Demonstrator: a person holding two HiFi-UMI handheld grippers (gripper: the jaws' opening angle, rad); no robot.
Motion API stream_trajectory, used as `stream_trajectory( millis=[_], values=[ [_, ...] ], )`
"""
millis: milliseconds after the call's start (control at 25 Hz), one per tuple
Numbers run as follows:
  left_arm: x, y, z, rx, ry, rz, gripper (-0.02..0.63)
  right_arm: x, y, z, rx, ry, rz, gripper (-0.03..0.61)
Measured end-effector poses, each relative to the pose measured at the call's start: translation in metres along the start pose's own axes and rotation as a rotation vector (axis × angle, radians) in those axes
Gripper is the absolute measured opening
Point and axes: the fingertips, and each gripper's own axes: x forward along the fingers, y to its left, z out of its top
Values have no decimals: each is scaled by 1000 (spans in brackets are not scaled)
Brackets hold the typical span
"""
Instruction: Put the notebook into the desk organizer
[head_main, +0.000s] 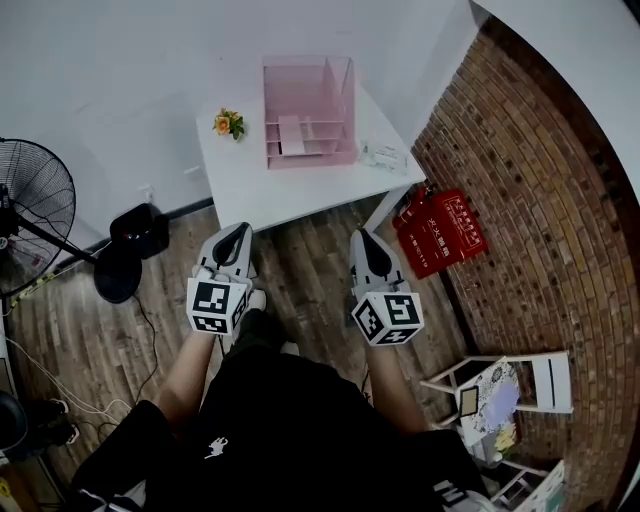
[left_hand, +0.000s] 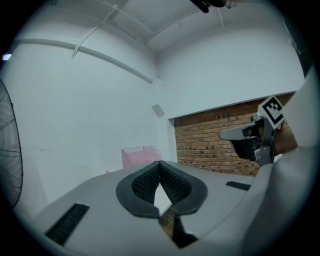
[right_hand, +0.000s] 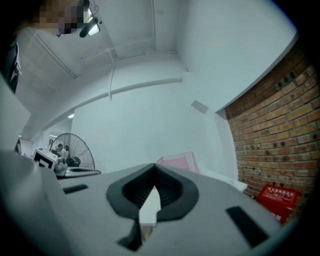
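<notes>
Pale flat rectangle, taken as the notebook, lying in a front shelf of the pink desk organizer; too small to confirm. Organizer upright toward the back of the white table, close to the white wall. To its left on the table, a small bunch of orange and yellow flowers; to its right, near the table edge, a small clear item, not identifiable. Short of the table, held over the wooden floor: left gripper and right gripper, side by side, both pointing toward the table. Both pairs of jaws closed tip to tip with nothing between them, confirmed in each gripper view. To the right of the right gripper, a red box at the foot of the brick wall. Far left, a black standing fan.
</notes>
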Motion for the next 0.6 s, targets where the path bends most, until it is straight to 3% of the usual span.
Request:
stream_trajectory(
  millis=[600],
  values=[
    [0, -3, 11, 10, -18, 5, 3, -3, -2, 9, 1, -27, 3, 2]
  ],
)
